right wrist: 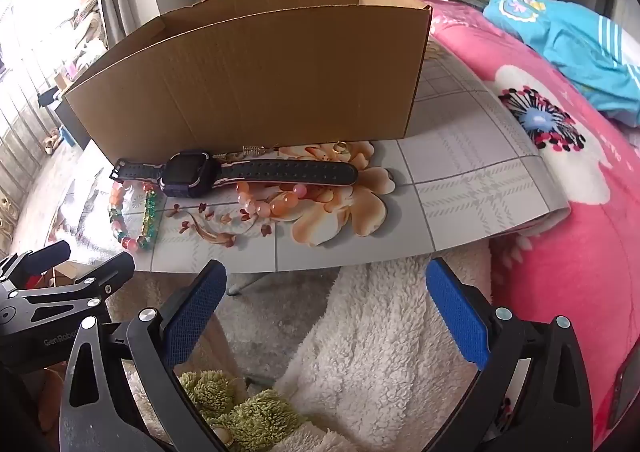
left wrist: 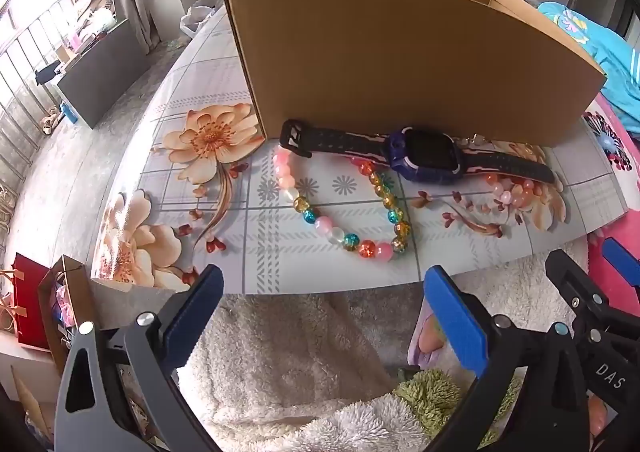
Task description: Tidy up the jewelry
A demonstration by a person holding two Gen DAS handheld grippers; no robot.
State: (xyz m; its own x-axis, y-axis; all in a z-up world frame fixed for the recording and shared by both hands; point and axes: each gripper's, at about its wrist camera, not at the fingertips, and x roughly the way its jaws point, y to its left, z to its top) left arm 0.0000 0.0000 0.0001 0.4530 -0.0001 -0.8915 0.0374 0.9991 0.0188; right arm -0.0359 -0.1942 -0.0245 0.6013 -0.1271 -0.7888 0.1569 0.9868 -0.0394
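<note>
- Two grippers, both spread wide and carrying nothing: left gripper point(left wrist: 324, 316) and right gripper point(right wrist: 326, 310) poised side by side short of the table's near edge, angled down toward it, presumably staged for a first pick.
- Beneath the blue pads point(left wrist: 456, 324), only fluffy cream fabric point(left wrist: 288, 364); no jewelry between the jaws yet.
- Just past the edge, on the floral tablecloth point(left wrist: 224, 219), closest to the left gripper: a multicoloured bead bracelet point(left wrist: 344, 211) lying flat in an open loop, likely the easiest first grab since nothing crowds its near side.
- Further in, a dark-strapped watch point(left wrist: 420, 157) stretched out lengthwise along the foot of the cardboard box point(left wrist: 400, 59), partly overlapping the far end of that loop; lifting the beads could drag it.
- On the right gripper's side, a peach bead bracelet point(right wrist: 268, 199) tucked just beside the watch strap, partly under it.
- Behind the strap, near the box wall, a small gold ring point(right wrist: 341, 147) and a pale chain piece point(right wrist: 252, 151); too small to tell more.
- Open-topped box set upright behind everything, seemingly the destination: within reach of either gripper.
</note>
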